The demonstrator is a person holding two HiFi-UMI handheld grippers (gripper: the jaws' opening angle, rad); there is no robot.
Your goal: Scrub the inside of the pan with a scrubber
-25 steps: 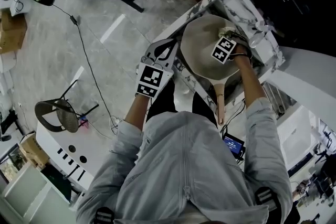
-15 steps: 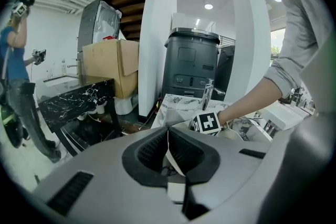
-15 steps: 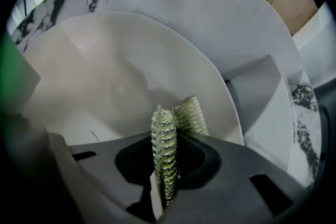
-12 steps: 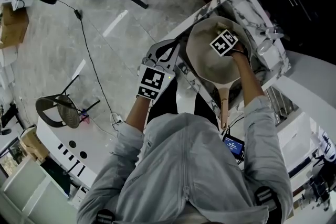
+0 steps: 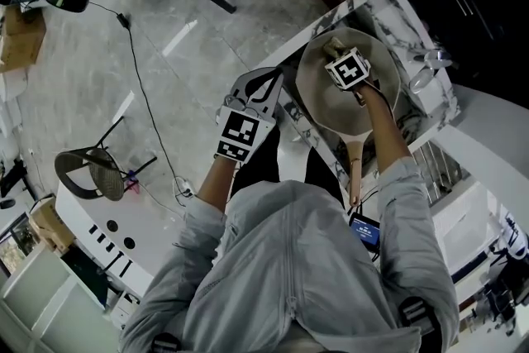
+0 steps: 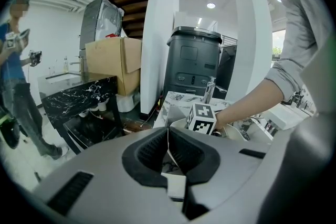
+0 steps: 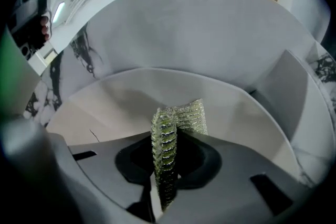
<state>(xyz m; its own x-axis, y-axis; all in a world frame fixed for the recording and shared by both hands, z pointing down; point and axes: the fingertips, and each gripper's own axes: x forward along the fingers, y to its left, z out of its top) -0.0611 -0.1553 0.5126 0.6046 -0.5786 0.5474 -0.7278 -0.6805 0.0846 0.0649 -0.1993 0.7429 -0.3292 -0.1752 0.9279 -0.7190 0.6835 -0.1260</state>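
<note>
A pale beige pan (image 5: 347, 99) with a wooden handle (image 5: 354, 169) rests over the marble-patterned sink (image 5: 388, 0). My right gripper (image 5: 337, 52) is inside the pan near its far rim, shut on a green-and-silver mesh scrubber (image 7: 167, 139) that presses against the pan's inner wall (image 7: 131, 97). In the right gripper view, my right gripper (image 7: 166, 157) pinches the scrubber edge-on. My left gripper (image 5: 263, 83) hovers left of the pan beside the counter edge. In the left gripper view, my left gripper (image 6: 168, 139) is shut on nothing, and the pan's rim (image 6: 233, 132) shows beyond it.
A faucet (image 5: 431, 58) stands at the sink's right. A wire rack (image 5: 438, 159) lies on the white counter. A chair (image 5: 91, 178) and a cable (image 5: 145, 107) are on the floor at left. A black bin (image 6: 194, 63), a cardboard box (image 6: 113, 63) and a standing person (image 6: 18, 76) are ahead.
My right gripper has slid with the scrubber from the pan's right side up and left toward its far rim. My left gripper has stayed put.
</note>
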